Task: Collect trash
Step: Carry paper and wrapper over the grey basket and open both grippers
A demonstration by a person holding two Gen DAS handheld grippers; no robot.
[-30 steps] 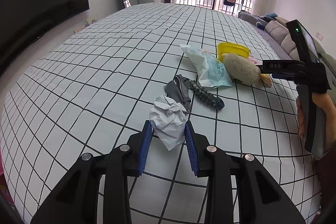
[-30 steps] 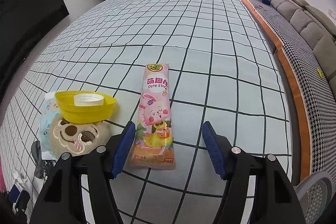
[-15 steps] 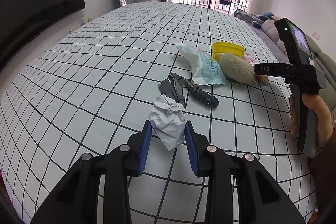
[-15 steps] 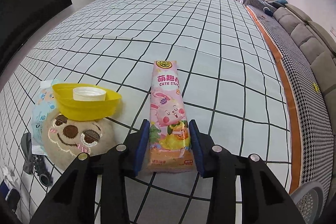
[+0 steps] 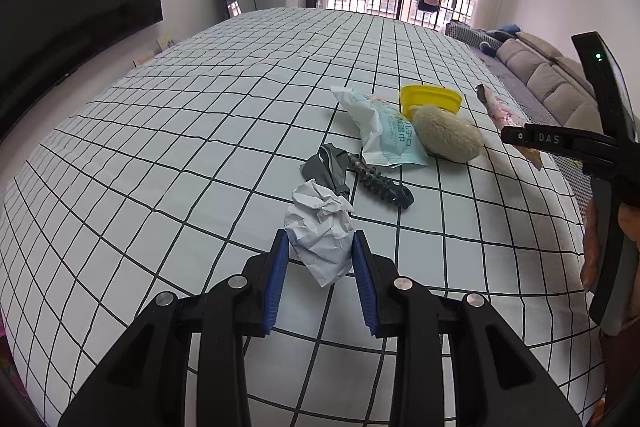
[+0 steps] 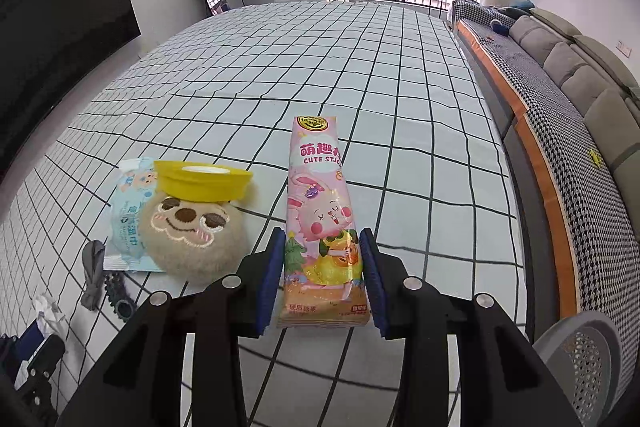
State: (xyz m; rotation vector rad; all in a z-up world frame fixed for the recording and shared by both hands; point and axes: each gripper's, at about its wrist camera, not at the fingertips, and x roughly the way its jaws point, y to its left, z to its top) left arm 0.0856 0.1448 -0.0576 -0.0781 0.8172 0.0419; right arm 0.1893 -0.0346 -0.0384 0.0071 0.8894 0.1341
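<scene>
My left gripper (image 5: 319,259) is shut on a crumpled white paper ball (image 5: 320,231) and holds it just above the checked sheet. My right gripper (image 6: 322,267) is shut on the near end of a pink snack packet (image 6: 322,219), lifted off the sheet; the packet's far end (image 5: 500,109) shows in the left wrist view beside the right gripper body (image 5: 560,141). A pale blue wipes packet (image 5: 384,129) lies on the sheet, also seen in the right wrist view (image 6: 128,223).
A beige plush toy (image 6: 194,237) leans on a yellow bowl (image 6: 202,181). A grey cloth scrap (image 5: 328,167) and a black ridged piece (image 5: 384,185) lie beyond the paper ball. A sofa (image 6: 580,75) runs along the right. A mesh bin (image 6: 588,359) stands at lower right.
My right gripper closed on the pink snack packet and lifted it off the sheet. My left gripper kept its hold on the paper ball and rose slightly.
</scene>
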